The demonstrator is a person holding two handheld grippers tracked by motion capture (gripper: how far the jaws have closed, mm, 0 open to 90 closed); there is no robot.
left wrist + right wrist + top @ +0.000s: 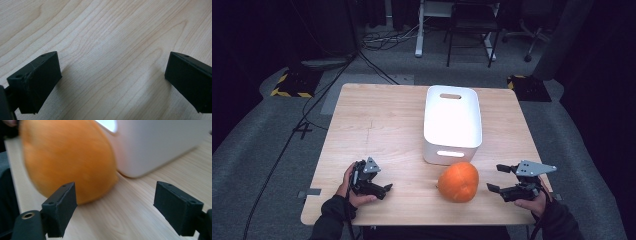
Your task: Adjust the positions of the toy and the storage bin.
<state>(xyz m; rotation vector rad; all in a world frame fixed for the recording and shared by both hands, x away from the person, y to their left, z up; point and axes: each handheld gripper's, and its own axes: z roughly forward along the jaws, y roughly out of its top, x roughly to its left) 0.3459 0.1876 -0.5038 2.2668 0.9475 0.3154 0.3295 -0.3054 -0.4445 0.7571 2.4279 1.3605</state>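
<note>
An orange pumpkin (458, 181) lies on the wooden table (377, 125) just in front of a white bin (452, 122). My right gripper (498, 178) is open a little to the pumpkin's right, its jaws pointing at it with a gap between. In the right gripper view the pumpkin (67, 160) looms ahead of the open gripper (125, 207), with the bin (160, 142) behind it. My left gripper (384, 190) rests near the table's front left, jaws toward the pumpkin. In the left gripper view it stands open (112, 82) over bare wood.
The bin stands upside down at the table's middle, a handle slot (450, 153) facing me. The table's front edge (412, 220) is close to both hands. Beyond the table are grey floor, cables and chair legs (469, 35).
</note>
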